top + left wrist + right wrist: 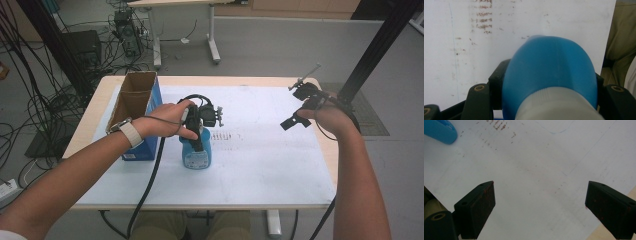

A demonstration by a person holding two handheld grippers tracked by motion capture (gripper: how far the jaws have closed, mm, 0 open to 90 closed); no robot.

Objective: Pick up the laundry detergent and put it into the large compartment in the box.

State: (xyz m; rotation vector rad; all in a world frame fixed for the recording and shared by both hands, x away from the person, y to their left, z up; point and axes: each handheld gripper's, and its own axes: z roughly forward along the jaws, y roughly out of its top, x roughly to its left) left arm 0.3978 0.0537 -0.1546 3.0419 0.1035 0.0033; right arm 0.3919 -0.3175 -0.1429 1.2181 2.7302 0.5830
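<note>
A blue plastic bottle (196,156) with a label stands upright on the white sheet, left of the table's middle. My left gripper (199,141) points down over it and is shut on its upper part. In the left gripper view the black jaws press both sides of the bottle's blue shoulder (549,67), with its pale neck nearest the camera. My right gripper (298,106) hangs over the table's right side, well away from the bottle. It is open (539,205) with nothing between its jaws. A corner of the bottle (440,131) shows at the top left of the right gripper view.
An open cardboard box with blue sides (137,112) stands just left of the bottle, under my left forearm. The white sheet (270,160) covers most of the wooden table and carries faint brown marks (227,136). Cables and a black post lie beyond the table.
</note>
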